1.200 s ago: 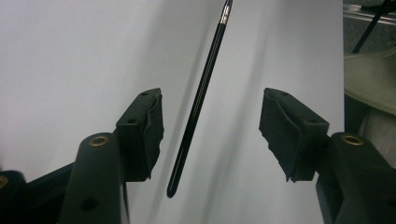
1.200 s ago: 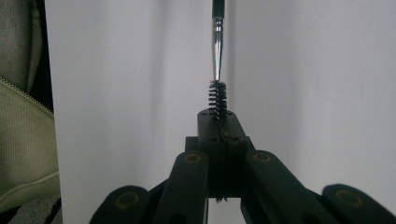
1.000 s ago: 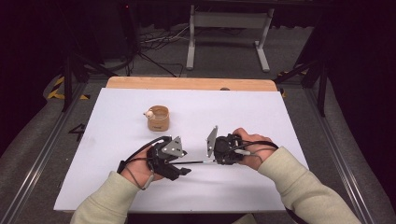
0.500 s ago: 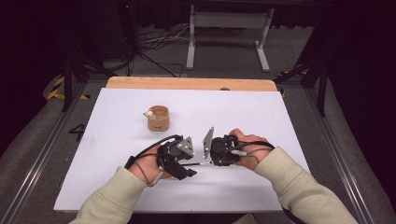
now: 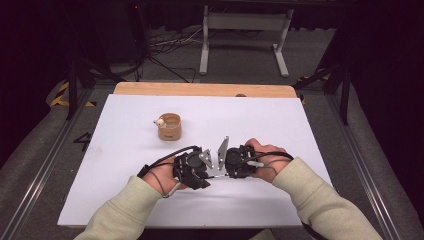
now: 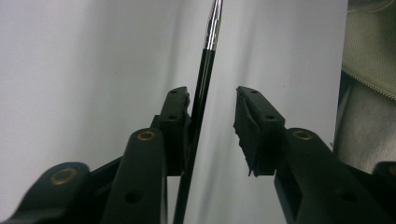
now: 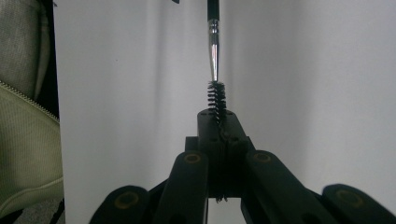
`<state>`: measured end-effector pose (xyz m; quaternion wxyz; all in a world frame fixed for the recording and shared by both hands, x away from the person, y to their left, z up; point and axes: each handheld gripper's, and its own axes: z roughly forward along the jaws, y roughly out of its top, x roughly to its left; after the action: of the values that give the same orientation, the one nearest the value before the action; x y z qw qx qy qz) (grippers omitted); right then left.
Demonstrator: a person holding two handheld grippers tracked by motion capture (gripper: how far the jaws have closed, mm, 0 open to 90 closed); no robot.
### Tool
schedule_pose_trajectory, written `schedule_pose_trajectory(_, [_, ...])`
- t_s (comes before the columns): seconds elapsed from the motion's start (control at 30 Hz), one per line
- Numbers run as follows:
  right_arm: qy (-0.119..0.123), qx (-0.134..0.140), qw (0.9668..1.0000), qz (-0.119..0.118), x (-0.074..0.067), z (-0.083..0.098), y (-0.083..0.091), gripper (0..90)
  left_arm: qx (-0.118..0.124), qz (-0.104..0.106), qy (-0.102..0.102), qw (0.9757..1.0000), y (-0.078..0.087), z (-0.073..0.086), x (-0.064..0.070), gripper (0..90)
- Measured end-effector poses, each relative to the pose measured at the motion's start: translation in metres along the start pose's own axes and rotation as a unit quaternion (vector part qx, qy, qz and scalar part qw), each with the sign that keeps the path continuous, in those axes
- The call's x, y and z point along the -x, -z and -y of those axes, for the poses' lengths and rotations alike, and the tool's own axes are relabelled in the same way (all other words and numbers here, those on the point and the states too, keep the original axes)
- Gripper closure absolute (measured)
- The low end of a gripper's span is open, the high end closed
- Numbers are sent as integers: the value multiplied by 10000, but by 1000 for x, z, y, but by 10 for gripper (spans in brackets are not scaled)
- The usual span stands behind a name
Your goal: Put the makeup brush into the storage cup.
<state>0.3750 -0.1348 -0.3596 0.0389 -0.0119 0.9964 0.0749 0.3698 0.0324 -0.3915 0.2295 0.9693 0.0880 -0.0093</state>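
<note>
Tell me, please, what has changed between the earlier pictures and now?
The left tool moved right, toward the right tool, and its jaws have just been closing around the black handle of the thin brush; one pad touches it, the other is still apart. The right tool stayed shut on the bristle end. The wooden cup stayed in place.

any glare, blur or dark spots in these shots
High view: table evenly lit, surroundings dark, picture soft. Left gripper view: near fingers blurred, a shine on the brush where its metal part begins. Right gripper view: bristles fairly sharp, same metal gleams, soft shadow bands on the white surface.
</note>
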Motion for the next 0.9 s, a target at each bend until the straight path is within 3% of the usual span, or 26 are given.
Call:
schedule_pose_trajectory(0.17, [-15,-3,10000,-12,0,-1,-2,900,-165,-77,-100,9998,-4,-1,1,749])
schedule_pose_trajectory(0.2, [-19,1,10000,-17,0,-1,-2,900,-289,-88,-245,9992,-3,-2,-1,758])
schedule_pose_trajectory(0.3, [-10,19,10000,-1,0,-1,-2,899,-347,-84,-312,9989,-4,-1,-1,798])
schedule_pose_trajectory(0.33, [-3,24,10000,7,0,-1,-2,899,-347,-84,-312,9989,-4,-1,-1,812])
schedule_pose_trajectory(0.37, [-3,24,10000,7,0,-1,-2,899,-300,-59,-169,9994,-7,0,2,812])
schedule_pose_trajectory(0.4, [8,26,10000,3,1,-1,-2,898,-289,-55,-266,9992,-8,0,1,835])
schedule_pose_trajectory(0.6, [2,-6,10000,5,0,0,-2,897,-306,-108,-281,9991,-10,-1,3,843])
schedule_pose_trajectory(0.63, [-4,-2,10000,-1,0,0,-2,897,-352,-115,-359,9987,-10,-1,2,844])
schedule_pose_trajectory(0.77, [-11,35,10000,11,1,1,-2,887,-284,-100,-305,9991,-9,0,2,847])
schedule_pose_trajectory(0.83, [-8,91,9999,47,1,1,-2,873,-251,-106,-288,9992,-9,1,2,848])
schedule_pose_trajectory(0.9, [-61,166,9998,101,1,2,-1,766,-282,-107,-316,9990,-8,2,1,848])
